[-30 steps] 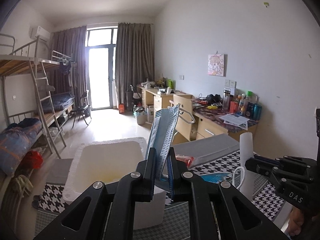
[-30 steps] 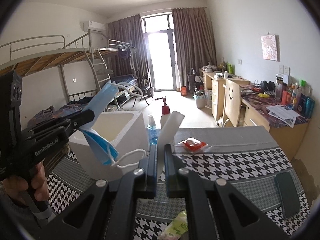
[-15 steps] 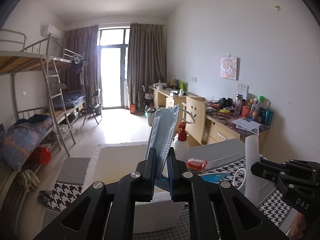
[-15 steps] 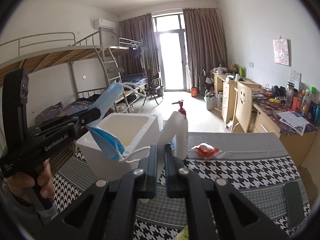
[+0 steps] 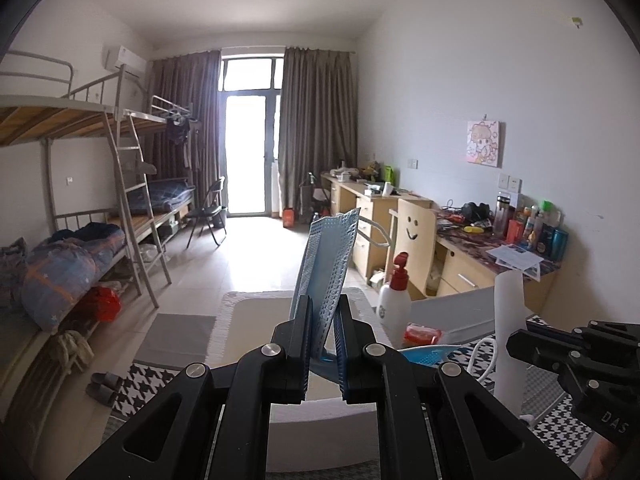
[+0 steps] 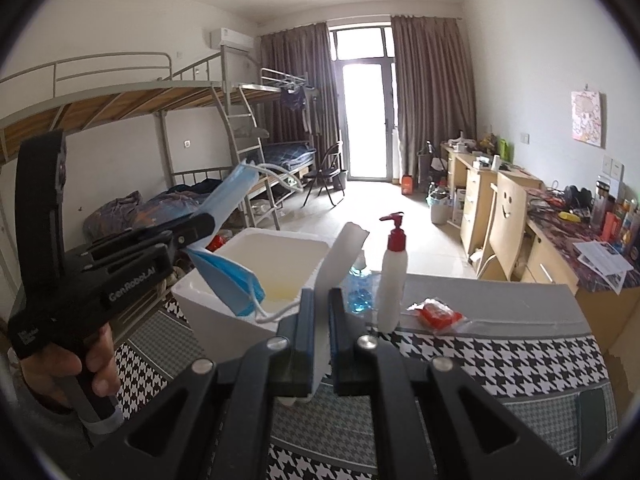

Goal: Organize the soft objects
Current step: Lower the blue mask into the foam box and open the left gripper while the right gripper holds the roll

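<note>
One mask (image 5: 326,264), one foam strip (image 6: 338,264), both gripped

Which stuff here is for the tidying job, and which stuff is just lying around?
For the job:
- blue face mask, clamped in the left gripper
- white foam piece, clamped in the right gripper
- white foam box

Just lying about:
- pump bottle
- red packet
- blue bottle

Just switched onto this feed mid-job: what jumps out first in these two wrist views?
The blue face mask stands out most, pinched in the shut left gripper and held over the open white foam box, an ear loop dangling at its rim. Next is the white foam piece clamped upright in the right gripper. Behind it, a red-pump bottle stands on the houndstooth tablecloth.
</note>
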The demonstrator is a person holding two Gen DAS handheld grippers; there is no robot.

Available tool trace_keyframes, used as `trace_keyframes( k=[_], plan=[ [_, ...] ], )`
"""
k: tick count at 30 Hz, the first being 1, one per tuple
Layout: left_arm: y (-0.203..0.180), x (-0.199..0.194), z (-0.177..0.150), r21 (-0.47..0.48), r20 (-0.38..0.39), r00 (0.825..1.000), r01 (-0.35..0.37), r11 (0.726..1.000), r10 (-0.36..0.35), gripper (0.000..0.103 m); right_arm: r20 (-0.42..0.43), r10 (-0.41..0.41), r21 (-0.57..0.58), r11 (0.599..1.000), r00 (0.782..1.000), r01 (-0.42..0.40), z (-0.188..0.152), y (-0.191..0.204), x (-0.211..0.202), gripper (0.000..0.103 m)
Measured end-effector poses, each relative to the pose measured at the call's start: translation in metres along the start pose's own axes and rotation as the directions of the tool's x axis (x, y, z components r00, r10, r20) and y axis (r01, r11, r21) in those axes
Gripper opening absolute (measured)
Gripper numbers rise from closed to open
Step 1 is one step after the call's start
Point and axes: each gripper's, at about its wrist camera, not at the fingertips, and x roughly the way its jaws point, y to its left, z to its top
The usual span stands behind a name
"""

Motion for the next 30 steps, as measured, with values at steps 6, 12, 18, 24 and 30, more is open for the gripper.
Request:
trace_keyframes(
  k=[6,12,18,24,30],
  plan=[
    [0.006,0.008,0.001,-0.013,-0.011,0.999,-0.030,0.999,0.030,0.012,-0.005,0.017,-0.022,1.000,1.000,-0.018,0.006,0.007,0.006,0.008],
    [0.009,0.019,0.001,-0.021,-0.033,0.998,-0.053,0.998,0.053,0.011,-0.013,0.019,-0.035,0.999,1.000,-0.020,0.011,0.009,0.013,0.008],
    [0.011,0.029,0.001,-0.015,-0.049,0.997,-0.062,0.998,0.062,0.012,-0.019,0.021,-0.041,0.999,1.000,-0.022,0.017,0.008,0.021,0.008],
    [0.020,0.044,0.000,-0.024,-0.082,0.993,-0.085,0.996,0.082,0.012,-0.024,0.022,-0.040,0.999,0.999,-0.023,0.019,0.011,0.024,0.008],
    [0.026,0.058,-0.005,-0.029,-0.126,0.988,-0.091,0.995,0.086,0.012,-0.033,0.026,-0.043,0.999,0.999,-0.028,0.018,0.011,0.029,0.008]
  ],
)
